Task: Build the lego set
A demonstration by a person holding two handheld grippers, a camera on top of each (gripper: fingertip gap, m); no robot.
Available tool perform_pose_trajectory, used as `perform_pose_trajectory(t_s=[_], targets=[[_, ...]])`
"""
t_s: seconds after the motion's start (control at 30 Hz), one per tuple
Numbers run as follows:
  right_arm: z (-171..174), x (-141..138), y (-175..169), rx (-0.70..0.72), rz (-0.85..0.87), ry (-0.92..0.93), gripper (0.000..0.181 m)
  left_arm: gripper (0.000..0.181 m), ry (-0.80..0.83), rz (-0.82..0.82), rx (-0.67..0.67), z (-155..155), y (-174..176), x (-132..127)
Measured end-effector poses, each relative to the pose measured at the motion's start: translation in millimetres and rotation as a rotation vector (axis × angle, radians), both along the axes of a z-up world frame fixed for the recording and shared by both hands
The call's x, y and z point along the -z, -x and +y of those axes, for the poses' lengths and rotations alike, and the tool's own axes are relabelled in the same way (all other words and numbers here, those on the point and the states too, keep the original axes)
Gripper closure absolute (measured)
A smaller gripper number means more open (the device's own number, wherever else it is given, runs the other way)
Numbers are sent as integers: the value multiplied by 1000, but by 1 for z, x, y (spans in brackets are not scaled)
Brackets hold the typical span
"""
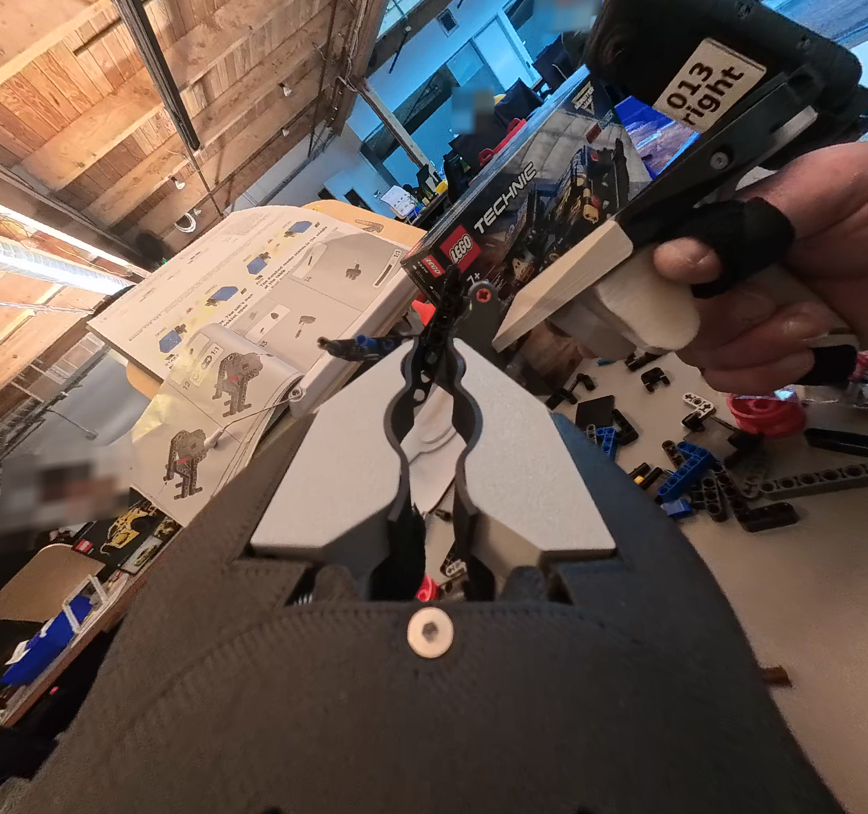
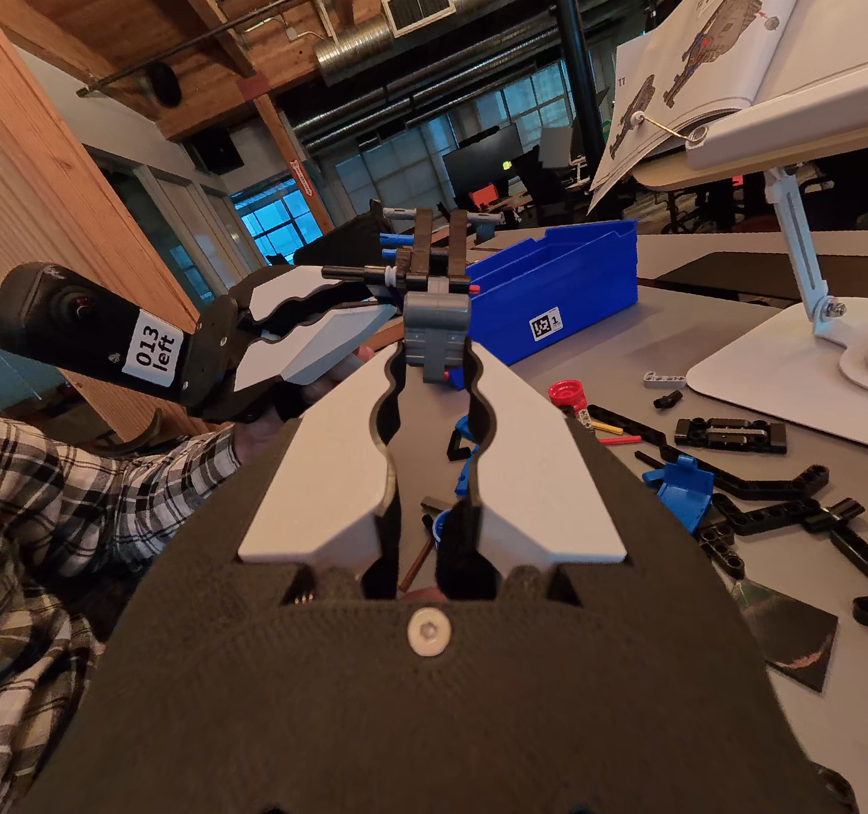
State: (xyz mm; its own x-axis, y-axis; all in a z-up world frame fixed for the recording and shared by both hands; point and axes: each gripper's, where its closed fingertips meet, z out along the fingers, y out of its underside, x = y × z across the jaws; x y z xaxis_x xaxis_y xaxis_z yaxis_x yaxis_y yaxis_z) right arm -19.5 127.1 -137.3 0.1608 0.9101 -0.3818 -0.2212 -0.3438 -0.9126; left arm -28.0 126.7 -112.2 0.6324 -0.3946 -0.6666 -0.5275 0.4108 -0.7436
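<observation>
A small lego assembly of black beams, blue pins and a grey block is held in the air between both grippers. In the left wrist view my left gripper (image 1: 434, 350) is shut on its black beam (image 1: 444, 312). The right gripper's white fingers (image 1: 563, 284) come in from the right, with a hand behind. In the right wrist view my right gripper (image 2: 437, 354) is shut on the grey block (image 2: 437, 322). The black beams (image 2: 439, 242) stand up above it. The left gripper (image 2: 380, 303) grips the assembly's left side, beside a black axle (image 2: 343, 271).
An open instruction booklet (image 1: 263, 303) (image 2: 732, 49) rests on a white stand (image 2: 798, 246). The lego box (image 1: 540, 218) stands behind. A blue bin (image 2: 563, 284), a red wheel (image 2: 568, 394) (image 1: 765, 411) and several loose black and blue parts (image 2: 761, 495) (image 1: 695, 477) lie on the grey table (image 2: 610, 364). The grippers are tip to tip, or close to it.
</observation>
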Motion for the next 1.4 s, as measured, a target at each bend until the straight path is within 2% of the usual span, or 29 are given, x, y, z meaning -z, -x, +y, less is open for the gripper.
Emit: perform_pose_trajectory(t_s=[0.13,0.27,0.67,0.83,1.0,1.1,1.17,1.27,1.4], targets=[[2,-6,-5,16,25,-8,158,169,-18,-8,-3,1,0,-3],[8,-8,-11,25,55,28,159,150,-7,-39,-19,6,6,-4],[7,-8,-11,6,70,42,159,154,-32,-47,-46,8,12,-5],[11,-13,-17,16,107,55,159,151,-26,-98,-53,10,21,-9],[10,-14,-17,9,112,54,159,144,54,-216,-40,15,31,-8],[8,-15,-16,1,118,49,159,123,187,-306,15,20,28,1],[7,-16,-16,-5,125,52,159,115,278,-366,65,22,25,8],[4,-17,-15,-23,135,54,159,115,378,-460,141,23,22,12],[0,-17,-12,-45,139,54,159,117,434,-527,213,20,17,11]])
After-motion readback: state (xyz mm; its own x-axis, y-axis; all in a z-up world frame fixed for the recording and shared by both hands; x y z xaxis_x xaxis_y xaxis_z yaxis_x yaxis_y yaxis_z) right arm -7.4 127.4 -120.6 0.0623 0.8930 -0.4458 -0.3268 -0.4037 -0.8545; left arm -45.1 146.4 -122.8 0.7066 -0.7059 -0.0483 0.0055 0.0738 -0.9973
